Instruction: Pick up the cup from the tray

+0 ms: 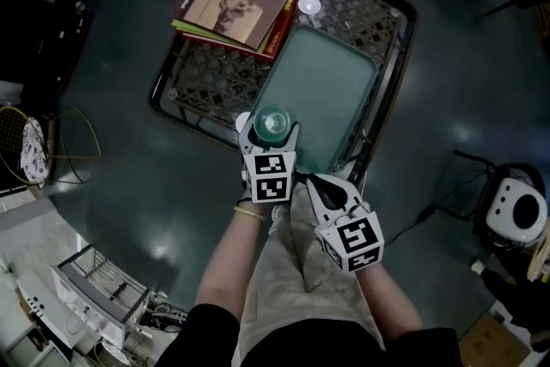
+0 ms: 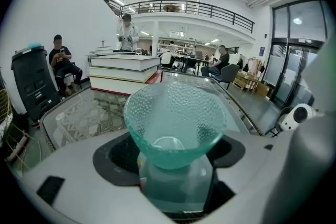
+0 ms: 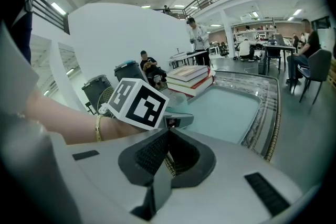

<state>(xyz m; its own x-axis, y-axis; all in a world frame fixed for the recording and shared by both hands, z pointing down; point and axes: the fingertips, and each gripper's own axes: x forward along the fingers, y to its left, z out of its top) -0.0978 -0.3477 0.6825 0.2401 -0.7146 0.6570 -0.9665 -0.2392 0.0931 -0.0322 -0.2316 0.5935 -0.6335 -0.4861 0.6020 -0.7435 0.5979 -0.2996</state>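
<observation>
I am looking steeply down from the head camera, high above the table [image 1: 202, 77], taking in its whole top and both grippers at the near edge. On the left gripper [image 1: 271, 131] I am riding low, peering along its jaws across the table, the cup [image 2: 175, 123] filling the view close to the lens. On the right gripper [image 1: 318, 182] I am facing much the same way from slightly behind, catching the left gripper's marker cube. All three views are sharing the stack of books [image 1: 232, 9].

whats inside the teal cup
Nothing: the cup looks empty, clear down to its bottom. Its foot sits between the left tongs, which hide its sides.
</observation>
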